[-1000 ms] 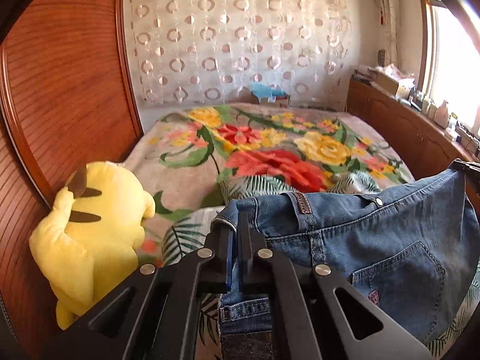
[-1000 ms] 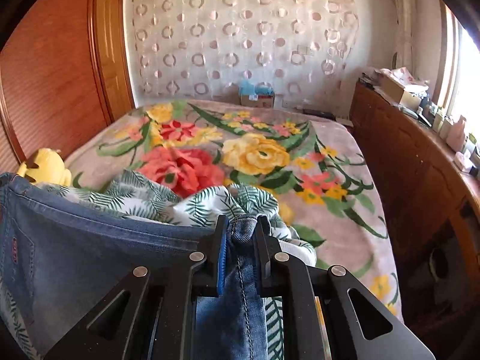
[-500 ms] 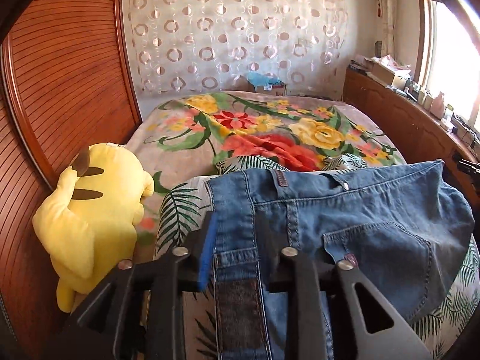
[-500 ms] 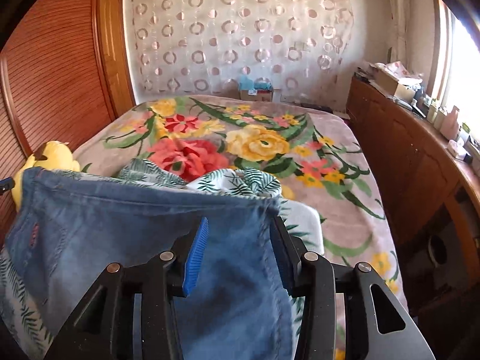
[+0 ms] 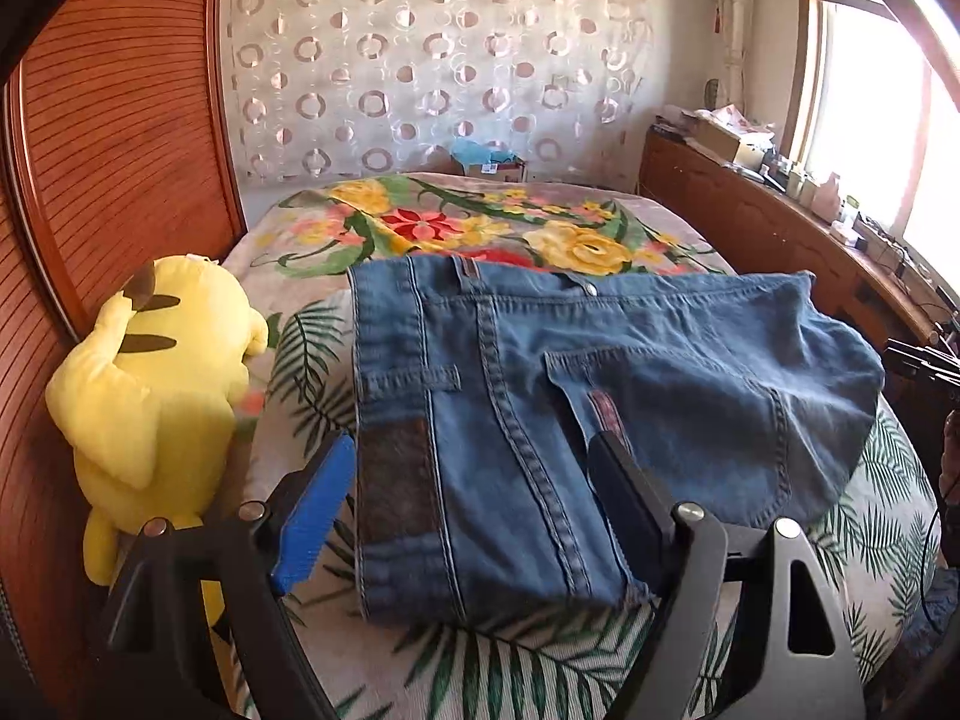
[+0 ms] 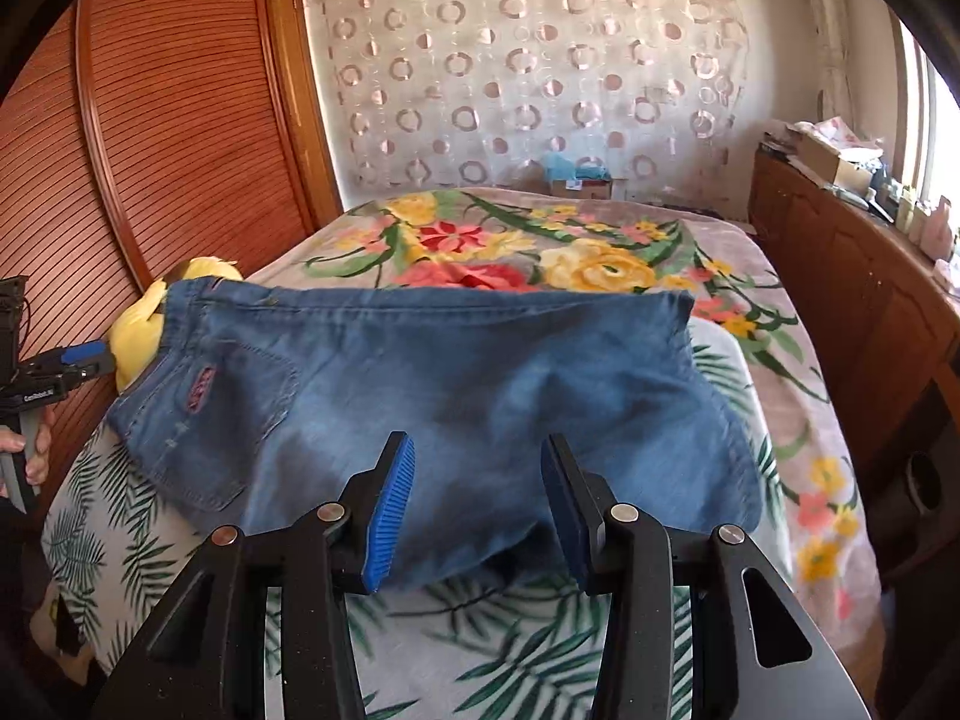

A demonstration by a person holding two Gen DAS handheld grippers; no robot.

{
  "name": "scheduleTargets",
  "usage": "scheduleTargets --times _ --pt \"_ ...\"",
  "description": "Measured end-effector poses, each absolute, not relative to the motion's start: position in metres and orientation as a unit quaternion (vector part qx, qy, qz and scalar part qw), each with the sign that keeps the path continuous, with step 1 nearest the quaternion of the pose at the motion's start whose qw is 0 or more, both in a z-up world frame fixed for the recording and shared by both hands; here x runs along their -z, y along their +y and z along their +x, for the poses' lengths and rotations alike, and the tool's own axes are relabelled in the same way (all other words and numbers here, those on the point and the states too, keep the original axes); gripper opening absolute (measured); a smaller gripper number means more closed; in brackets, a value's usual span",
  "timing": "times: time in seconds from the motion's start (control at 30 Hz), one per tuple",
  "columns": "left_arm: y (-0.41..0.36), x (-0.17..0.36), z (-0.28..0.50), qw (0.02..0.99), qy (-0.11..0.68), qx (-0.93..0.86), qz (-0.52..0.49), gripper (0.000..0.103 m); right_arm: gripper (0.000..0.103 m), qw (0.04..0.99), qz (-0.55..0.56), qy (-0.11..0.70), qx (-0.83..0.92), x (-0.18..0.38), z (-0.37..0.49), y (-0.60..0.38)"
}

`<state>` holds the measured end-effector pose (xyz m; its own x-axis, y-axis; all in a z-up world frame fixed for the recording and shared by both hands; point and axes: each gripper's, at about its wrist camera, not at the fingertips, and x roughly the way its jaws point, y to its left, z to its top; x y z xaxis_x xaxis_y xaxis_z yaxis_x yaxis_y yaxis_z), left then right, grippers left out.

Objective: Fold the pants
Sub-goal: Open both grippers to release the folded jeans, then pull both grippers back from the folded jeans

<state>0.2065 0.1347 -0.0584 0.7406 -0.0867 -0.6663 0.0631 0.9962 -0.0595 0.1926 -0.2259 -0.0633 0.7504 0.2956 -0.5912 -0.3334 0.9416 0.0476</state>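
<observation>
- My left gripper (image 5: 468, 498) fingers are now spread wide; a second ago they pinched the waistband.
- My right gripper (image 6: 474, 504) fingers have let go too, gaping above the denim.
- The jeans (image 5: 570, 396) lie folded just ahead of both, on the bed (image 6: 600, 660).
- I judge this fold laid; smoothing remains.
- A yellow plush toy (image 5: 156, 372) sits left of my left fingers.

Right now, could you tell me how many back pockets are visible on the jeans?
1: a single back pocket on the folded jeans, toward the plush-toy side in the right wrist view. Any second pocket may be hidden under the fold.
</observation>
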Motion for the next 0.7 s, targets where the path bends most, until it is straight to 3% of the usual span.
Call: scheduleTargets --times 0.3,0.7 --pt "0.12 0.062 0.158 0.937 0.345 0.057 -0.012 0.08 0.056 0.933 -0.017 0.311 -0.182 0.077 0.145 -0.226" --pt "0.123 0.072 0.151 0.935 0.352 0.049 0.018 0.08 0.056 0.919 -0.02 0.341 -0.196 0.089 0.141 -0.212"
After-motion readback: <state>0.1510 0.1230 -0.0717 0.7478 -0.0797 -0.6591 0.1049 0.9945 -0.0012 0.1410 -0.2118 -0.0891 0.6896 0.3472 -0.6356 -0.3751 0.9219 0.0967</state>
